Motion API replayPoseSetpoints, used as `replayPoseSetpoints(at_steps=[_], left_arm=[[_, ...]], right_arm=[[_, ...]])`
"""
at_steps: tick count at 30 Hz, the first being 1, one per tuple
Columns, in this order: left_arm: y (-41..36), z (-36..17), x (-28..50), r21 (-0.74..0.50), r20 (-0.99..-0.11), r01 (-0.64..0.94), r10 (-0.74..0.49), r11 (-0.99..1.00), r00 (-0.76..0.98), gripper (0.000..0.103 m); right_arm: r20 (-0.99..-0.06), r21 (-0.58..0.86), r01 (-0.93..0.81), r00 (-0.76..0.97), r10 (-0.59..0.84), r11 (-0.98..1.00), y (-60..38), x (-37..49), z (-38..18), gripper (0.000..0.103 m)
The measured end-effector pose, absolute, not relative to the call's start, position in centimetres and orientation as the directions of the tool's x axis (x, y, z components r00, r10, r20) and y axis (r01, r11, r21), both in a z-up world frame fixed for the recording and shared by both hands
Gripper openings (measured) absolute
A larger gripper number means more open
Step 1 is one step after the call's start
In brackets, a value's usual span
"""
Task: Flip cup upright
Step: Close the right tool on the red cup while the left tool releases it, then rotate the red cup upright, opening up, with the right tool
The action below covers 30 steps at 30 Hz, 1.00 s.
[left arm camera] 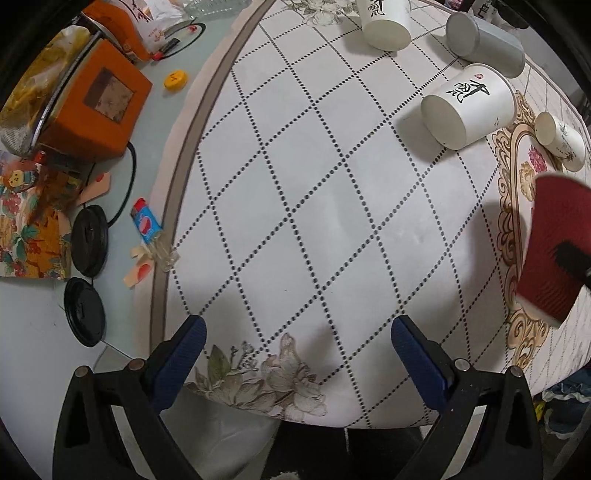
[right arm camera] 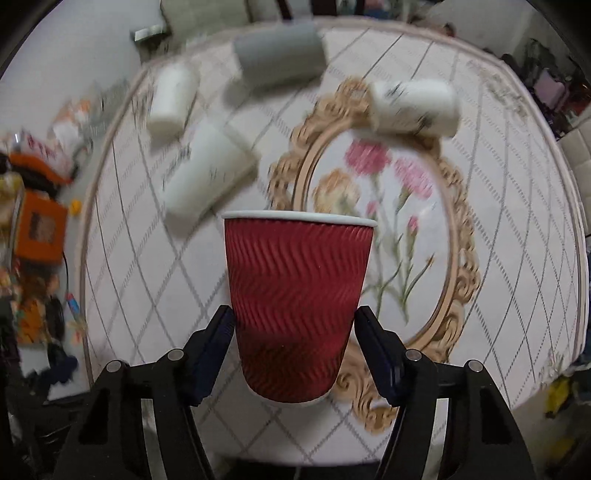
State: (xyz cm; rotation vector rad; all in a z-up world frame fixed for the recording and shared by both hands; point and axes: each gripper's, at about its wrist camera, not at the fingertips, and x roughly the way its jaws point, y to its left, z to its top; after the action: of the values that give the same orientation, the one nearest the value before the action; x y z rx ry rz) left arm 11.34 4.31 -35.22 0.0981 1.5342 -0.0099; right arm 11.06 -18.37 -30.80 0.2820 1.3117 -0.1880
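Note:
A red ribbed paper cup [right arm camera: 297,302] with a white rim is held between the blue pads of my right gripper [right arm camera: 295,321], mouth up, above the table. The same cup shows at the right edge of the left wrist view [left arm camera: 554,247], tilted, with a black finger on it. My left gripper [left arm camera: 297,332] is open and empty over the near edge of the round table [left arm camera: 295,184]. The right wrist view is motion-blurred.
Three white paper cups [left arm camera: 467,105] [left arm camera: 386,22] [left arm camera: 561,142] and a grey cup [left arm camera: 484,38] lie on their sides at the far part of the table. Orange boxes [left arm camera: 96,110], black lids [left arm camera: 88,240], a yellow cap [left arm camera: 175,79] and clutter lie left of the cloth.

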Motion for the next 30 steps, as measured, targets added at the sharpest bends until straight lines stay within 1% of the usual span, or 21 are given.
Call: replayPoseSetpoints(at_steps=[5,6,9,14,19,28,29,30], left_arm=[[3.6,-36.3,13.1,0.036,-0.999,0.036,0.036,0.999,0.025,0.102],[3.5,-36.7,13.5,0.043,-0.999,0.031,0.042,0.999,0.030,0.102],[2.9,-37.6,14.9,0.047,-0.998,0.024,0.047,0.999,0.033,0.102],[2.3,-38.9,15.9,0.064,-0.997,0.040,0.062,0.997,0.038,0.102],[1.5,-38.7,15.6,0.068,-0.997,0.078,0.064,0.995,0.054,0.102],[0.5,-37.5,12.5,0.065,-0.994,0.130,0.054,0.989,0.092,0.102],[0.5,-37.2,12.2,0.068,-0.993,0.134,0.055,0.989,0.101,0.102],[0.5,-36.8,11.9,0.071,-0.992,0.138,0.056,0.988,0.110,0.102]], right_arm=[[-0.903,0.114,0.337,0.427,-0.044,0.935,-19.9,11.2,-30.3,0.069],[-0.879,0.102,0.344,0.470,-0.077,0.934,-20.0,11.2,-30.5,0.069],[-0.827,0.058,0.352,0.541,-0.153,0.934,-20.1,11.9,-31.4,0.069],[-0.767,0.001,0.329,0.606,-0.210,0.944,-19.2,11.2,-33.0,0.069],[-0.760,-0.042,0.294,0.611,-0.222,0.955,-18.1,9.6,-33.0,0.069],[-0.802,-0.052,0.294,0.557,-0.215,0.954,-17.5,7.0,-33.4,0.070],[-0.806,-0.053,0.293,0.552,-0.214,0.955,-17.5,6.8,-33.4,0.070],[-0.817,-0.052,0.289,0.539,-0.207,0.956,-17.5,6.6,-33.4,0.074]])
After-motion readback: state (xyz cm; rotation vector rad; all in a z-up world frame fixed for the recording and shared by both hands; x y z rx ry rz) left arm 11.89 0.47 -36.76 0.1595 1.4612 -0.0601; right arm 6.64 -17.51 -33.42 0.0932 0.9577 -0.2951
